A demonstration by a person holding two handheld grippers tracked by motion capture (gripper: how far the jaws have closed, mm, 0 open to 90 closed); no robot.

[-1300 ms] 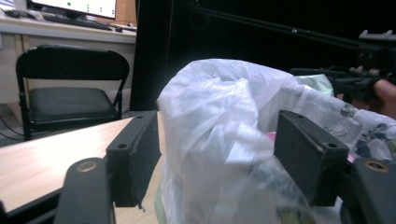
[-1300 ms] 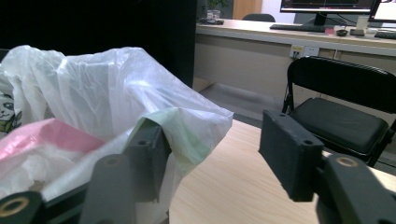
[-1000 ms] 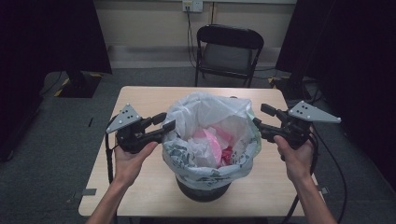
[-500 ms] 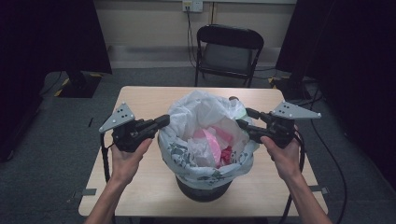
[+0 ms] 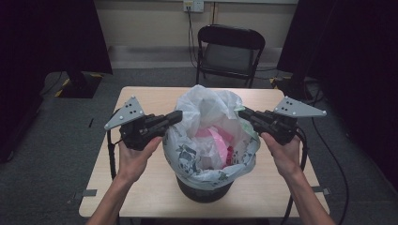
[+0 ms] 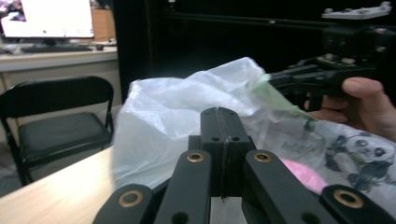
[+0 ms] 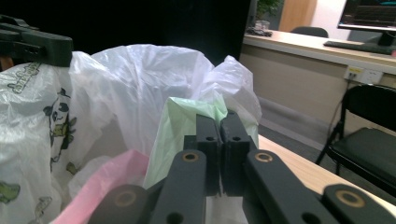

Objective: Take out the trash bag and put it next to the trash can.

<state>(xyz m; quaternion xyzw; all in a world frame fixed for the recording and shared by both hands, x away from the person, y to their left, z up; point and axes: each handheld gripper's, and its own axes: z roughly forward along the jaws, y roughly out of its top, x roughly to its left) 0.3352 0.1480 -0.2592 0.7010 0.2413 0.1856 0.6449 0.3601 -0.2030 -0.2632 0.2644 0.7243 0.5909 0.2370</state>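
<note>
— Where is the bag sitting right now?

— The translucent white plastic bin liner printed with pandas (image 5: 206, 154) is sitting in a round black bin (image 5: 202, 191), its rim folded down over the bin's edge, near the front of the pale wooden table (image 5: 141, 98). Crumpled pink plastic (image 5: 213, 138) is lying inside it.

— And what are your claws doing?

— I am holding my left gripper (image 5: 177, 116) at the liner's left side, its jaws pressed flat together; in the left gripper view (image 6: 220, 116) they are meeting against the white film, though I cannot tell whether any film is caught between them. My right gripper (image 5: 241, 112) is pinching the liner's right edge; in the right gripper view (image 7: 219, 122) the pale green film is bunching around the closed jaws.

— Anything behind?

— A black folding chair (image 5: 230, 49) is standing beyond the table.
</note>
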